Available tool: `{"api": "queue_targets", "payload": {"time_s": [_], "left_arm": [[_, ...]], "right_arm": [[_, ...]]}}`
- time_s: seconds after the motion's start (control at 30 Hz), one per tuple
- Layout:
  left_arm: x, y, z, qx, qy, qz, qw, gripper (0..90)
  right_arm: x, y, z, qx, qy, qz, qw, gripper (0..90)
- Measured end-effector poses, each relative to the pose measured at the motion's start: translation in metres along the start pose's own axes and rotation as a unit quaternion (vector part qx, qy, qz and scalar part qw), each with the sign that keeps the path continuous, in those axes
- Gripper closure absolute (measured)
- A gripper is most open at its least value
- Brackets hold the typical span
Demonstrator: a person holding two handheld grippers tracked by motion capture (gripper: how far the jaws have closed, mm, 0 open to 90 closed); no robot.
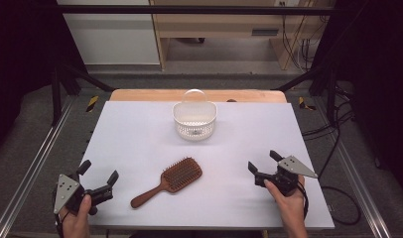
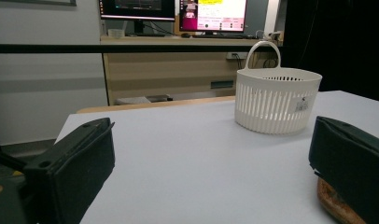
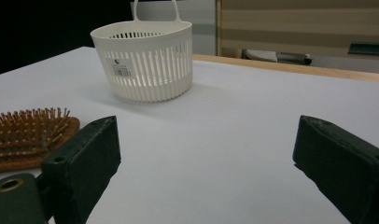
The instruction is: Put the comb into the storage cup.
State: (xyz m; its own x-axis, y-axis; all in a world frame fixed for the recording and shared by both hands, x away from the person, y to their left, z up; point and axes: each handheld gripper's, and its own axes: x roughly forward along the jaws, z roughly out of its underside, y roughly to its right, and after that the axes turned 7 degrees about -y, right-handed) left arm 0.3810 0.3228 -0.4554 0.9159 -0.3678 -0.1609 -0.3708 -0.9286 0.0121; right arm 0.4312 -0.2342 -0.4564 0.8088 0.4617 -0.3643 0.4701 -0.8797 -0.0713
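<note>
High view, near edge first: left gripper and right gripper both sit low on the white table top, each in a hand, jaws spread wide with nothing between them. Between the two, closer to the left one, lies the brown wooden paddle hairbrush, bristles up, handle pointing toward the near-left, oval cushion head with rows of tan pins; apart from both grippers. Right gripper view shows its bristled head just left of the jaws. Further back, centre of the table, stands the white slotted plastic basket with hoop handle, upright. Small sticker on its wall, print too small to read. Beyond the table: wooden edge strip, grey floor, black frame rails, pale wood cabinet, cables at right. Left gripper view shows lit monitors on that cabinet, text unreadable.
</note>
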Motion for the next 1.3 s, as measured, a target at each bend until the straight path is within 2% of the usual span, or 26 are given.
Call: {"api": "queue_targets", "payload": {"time_s": [0.2,0.47,0.73,0.9,1.03,1.3], "left_arm": [[-0.001,-0.001,0.0,0.0,0.0,-0.002,1.0,0.3],[-0.001,0.002,-0.001,0.002,-0.003,0.0,1.0,0.3],[0.0,0.005,-0.005,-0.003,-0.005,0.012,0.9999,0.2],[0.003,0.015,-0.014,0.008,-0.012,0.027,0.9995,0.1],[0.007,0.025,-0.013,0.01,-0.017,0.035,0.9992,0.2],[0.009,0.028,-0.015,0.016,-0.035,0.039,0.9985,1.0]], "right_arm": [[-0.004,0.002,0.002,-0.009,0.02,-0.007,0.9997,6.2],[-0.005,0.003,0.003,-0.015,0.018,-0.003,0.9997,6.5],[-0.006,0.004,0.004,-0.014,0.028,0.0,0.9995,7.1],[-0.005,0.002,0.004,-0.018,0.029,-0.003,0.9994,7.7],[-0.005,0.003,0.005,-0.02,0.032,0.0,0.9993,7.9],[-0.005,0.002,0.005,-0.02,0.036,0.004,0.9991,8.1]]}}
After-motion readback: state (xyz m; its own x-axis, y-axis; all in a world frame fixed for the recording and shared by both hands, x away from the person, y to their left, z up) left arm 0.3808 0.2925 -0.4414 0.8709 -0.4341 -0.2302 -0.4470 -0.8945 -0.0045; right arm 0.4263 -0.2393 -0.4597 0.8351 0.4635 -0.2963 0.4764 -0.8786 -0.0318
